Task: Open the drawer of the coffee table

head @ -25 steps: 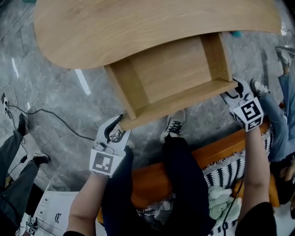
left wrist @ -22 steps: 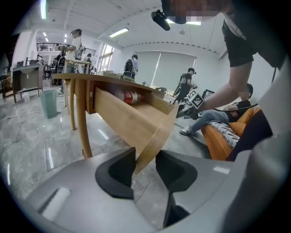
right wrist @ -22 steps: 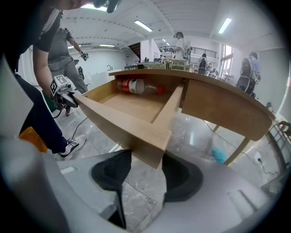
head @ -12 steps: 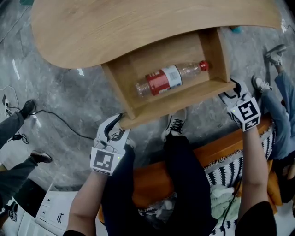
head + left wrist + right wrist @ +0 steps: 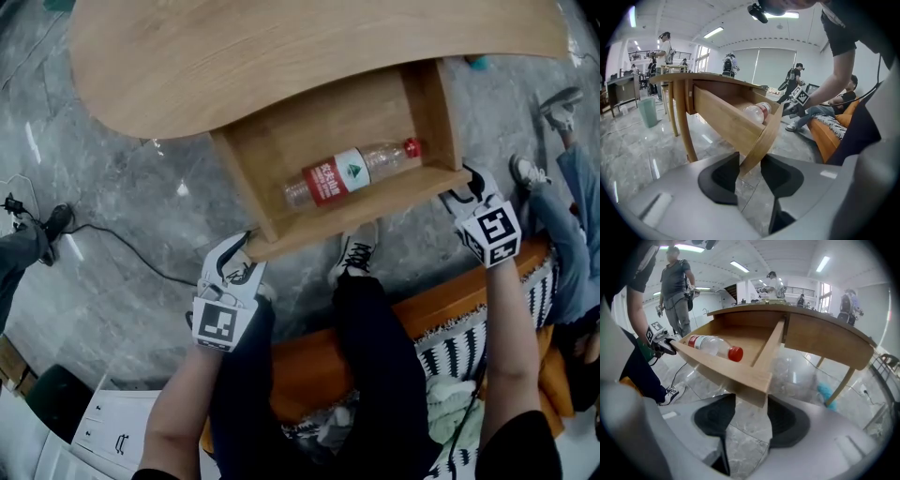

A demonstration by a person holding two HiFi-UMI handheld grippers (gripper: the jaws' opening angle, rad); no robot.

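Note:
The light wooden coffee table (image 5: pixel 281 56) has its drawer (image 5: pixel 366 214) pulled out toward me. A clear plastic bottle (image 5: pixel 349 172) with a red label and red cap lies on its side inside. My left gripper (image 5: pixel 232 265) is at the left end of the drawer front. In the left gripper view the panel's corner (image 5: pixel 757 143) sits between the pads, and the left gripper (image 5: pixel 750 164) is shut on it. My right gripper (image 5: pixel 466 190) holds the right end. The right gripper view shows the right gripper (image 5: pixel 751 406) shut on the wooden corner (image 5: pixel 757 391), with the bottle (image 5: pixel 714 346) behind it.
An orange sofa (image 5: pixel 441 314) with a striped cushion (image 5: pixel 464 352) lies under me, my legs and a shoe (image 5: pixel 354 255) just below the drawer. A black cable (image 5: pixel 103 234) runs over the marble floor at left. Other people's feet stand at the right (image 5: pixel 527 173) and left (image 5: pixel 47 230).
The bottle was not visible a second ago. It rolled out from under the tabletop and now lies nearer the drawer front. Both grippers have stayed at the drawer's corners.

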